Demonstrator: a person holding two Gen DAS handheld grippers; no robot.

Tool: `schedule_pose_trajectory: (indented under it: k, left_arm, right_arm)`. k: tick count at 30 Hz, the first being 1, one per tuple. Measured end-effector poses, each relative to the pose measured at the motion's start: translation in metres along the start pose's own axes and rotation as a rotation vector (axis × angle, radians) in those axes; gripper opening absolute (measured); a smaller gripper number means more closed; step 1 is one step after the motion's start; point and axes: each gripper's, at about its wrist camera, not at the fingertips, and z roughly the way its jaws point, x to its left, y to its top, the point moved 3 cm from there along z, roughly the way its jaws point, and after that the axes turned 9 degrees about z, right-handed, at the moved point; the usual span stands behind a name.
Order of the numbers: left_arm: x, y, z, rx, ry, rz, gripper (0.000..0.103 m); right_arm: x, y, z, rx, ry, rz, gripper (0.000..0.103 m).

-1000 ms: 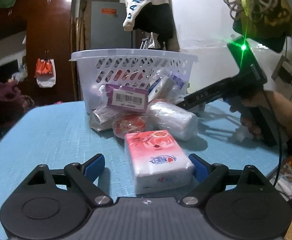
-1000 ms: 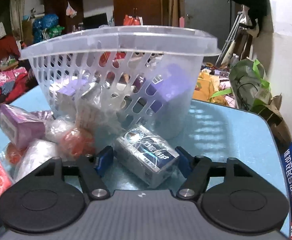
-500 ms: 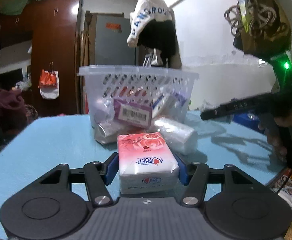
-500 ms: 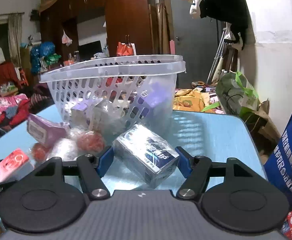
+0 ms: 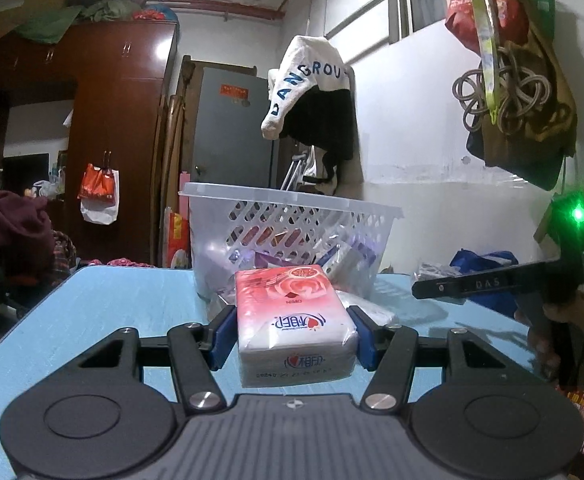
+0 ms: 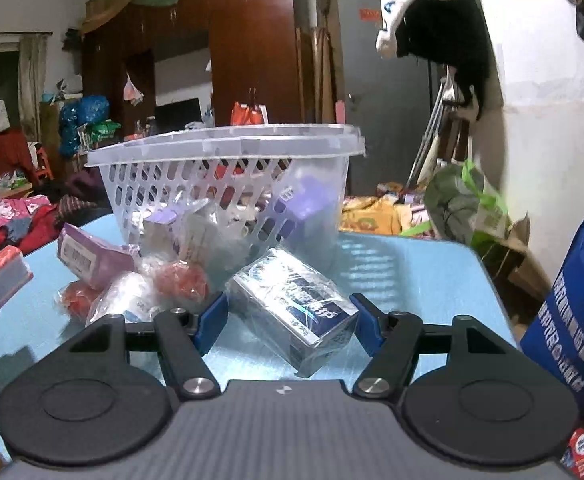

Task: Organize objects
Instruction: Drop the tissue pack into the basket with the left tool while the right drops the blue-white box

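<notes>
Cluttered bedroom, blue table (image 5: 92, 312), white basket (image 5: 288, 216) near its far edge. Left gripper (image 5: 288, 334) clamps a soft pink tissue pack (image 5: 292, 316) by its long sides (light, squashy). Right gripper (image 6: 290, 318) grips a film-wrapped blue box (image 6: 295, 300), stiff, slippery, just before the basket.

The white basket (image 6: 228, 184) blocks the table's (image 6: 411, 272) middle — loose packets (image 6: 132, 280) crowd its left foot; bare blue surface lies open to its right, and nearer on the left.
</notes>
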Motion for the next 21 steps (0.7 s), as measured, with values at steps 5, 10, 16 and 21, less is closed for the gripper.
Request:
schedule_pose_trajectory:
  k: [5, 10, 16, 21]
  left_arm:
    - [0.006, 0.003, 0.002, -0.012, -0.011, -0.028, 0.062]
    - [0.016, 0.067, 0.023, -0.067, -0.079, -0.054, 0.062]
    - [0.033, 0.154, 0.097, -0.025, -0.001, -0.066, 0.062]
    - [0.054, 0.151, 0.164, 0.113, -0.005, -0.186, 0.066]
  right_arm:
    - [0.001, 0.002, -0.008, -0.061, 0.008, -0.006, 0.069]
    - [0.024, 0.040, -0.031, -0.223, 0.069, -0.027, 0.069]
    - [0.064, 0.127, -0.001, -0.302, 0.043, -0.159, 0.069]
    - [0.062, 0.145, 0.055, -0.215, 0.004, -0.168, 0.072]
